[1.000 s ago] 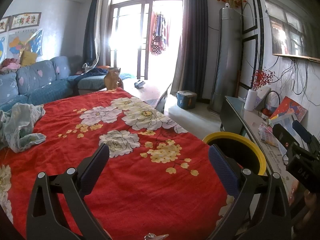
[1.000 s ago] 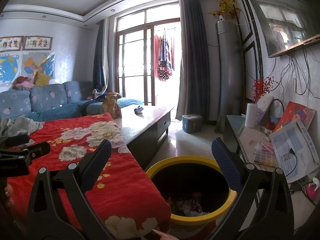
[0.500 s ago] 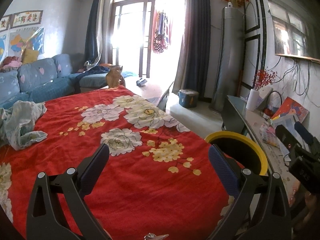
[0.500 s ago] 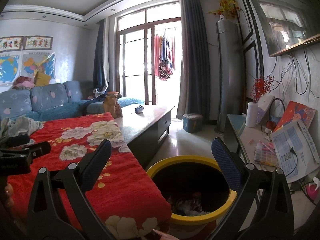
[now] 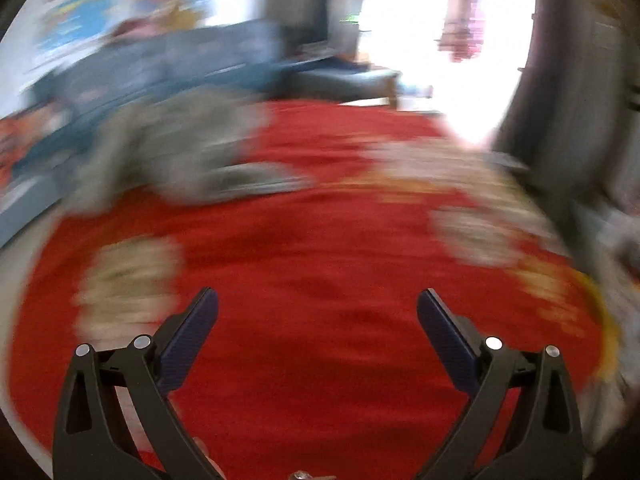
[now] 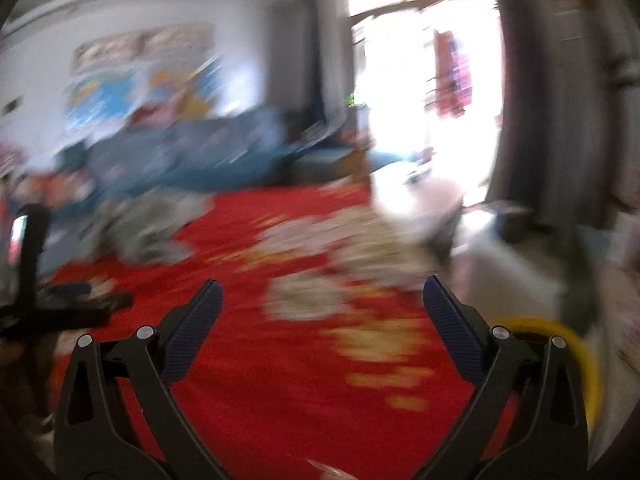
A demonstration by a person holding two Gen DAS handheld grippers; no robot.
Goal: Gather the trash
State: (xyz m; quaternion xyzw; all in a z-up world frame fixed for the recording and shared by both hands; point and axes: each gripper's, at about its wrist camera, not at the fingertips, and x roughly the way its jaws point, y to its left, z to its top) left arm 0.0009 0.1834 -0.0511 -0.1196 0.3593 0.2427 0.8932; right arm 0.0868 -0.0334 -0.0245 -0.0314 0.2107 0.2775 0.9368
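Observation:
Both views are smeared by motion blur. My left gripper is open and empty above the red floral cloth. My right gripper is also open and empty over the same cloth. The yellow rim of the trash bin shows at the lower right, behind the right finger; a blurred yellow streak of the bin lies at the right edge in the left wrist view. A crumpled grey-green cloth lies at the far left of the table. No trash piece can be made out.
A blue sofa runs along the far left wall under posters. The bright balcony door and a dark curtain are at the back right. The left gripper's black frame shows at the left edge of the right wrist view.
Both grippers have swung fast to the left, away from the bin, which has slid to the right edge of both views. The grey-green cloth is now nearer the centre. Jaws stayed open.

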